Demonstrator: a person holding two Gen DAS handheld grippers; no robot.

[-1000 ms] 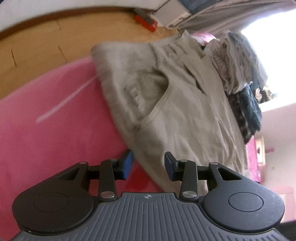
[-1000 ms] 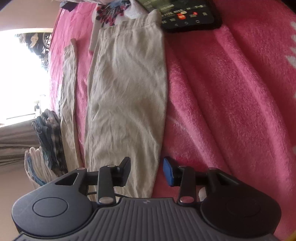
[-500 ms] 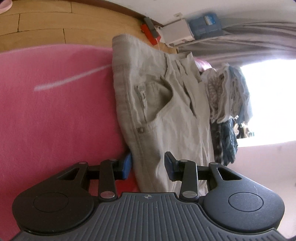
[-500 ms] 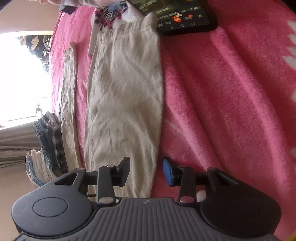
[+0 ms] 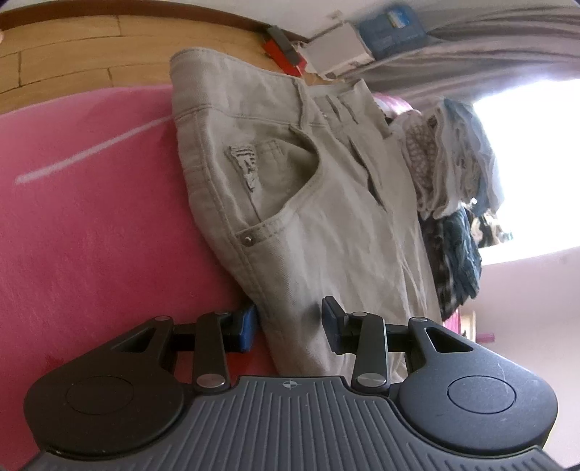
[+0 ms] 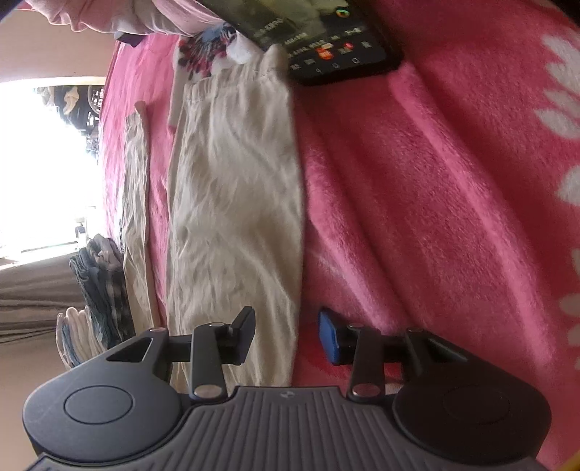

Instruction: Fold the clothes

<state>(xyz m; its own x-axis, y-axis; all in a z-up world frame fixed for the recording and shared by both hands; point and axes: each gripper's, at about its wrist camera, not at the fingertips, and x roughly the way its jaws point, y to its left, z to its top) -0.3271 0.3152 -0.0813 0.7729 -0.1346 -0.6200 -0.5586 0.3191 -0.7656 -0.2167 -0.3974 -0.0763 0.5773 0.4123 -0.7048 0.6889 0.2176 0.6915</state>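
trousers (image 5: 326, 224): beige woven cotton, creased, riveted pocket, flat on fuzzy pink blanket (image 5: 90, 235) | left gripper (image 5: 288, 324): jaws parted, side seam between, not pinched | right gripper (image 6: 286, 335): jaws parted over leg edge, holding nothing

My left gripper (image 5: 290, 322) straddles the side seam of the beige trousers (image 5: 308, 203), jaws apart. The trousers lie on the pink blanket (image 5: 90, 224), folded clothes (image 5: 449, 203) beside them.

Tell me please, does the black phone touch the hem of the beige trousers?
Touching. In the right wrist view the trouser leg's hem corner lies against the near edge of the phone, with no pink blanket between them.
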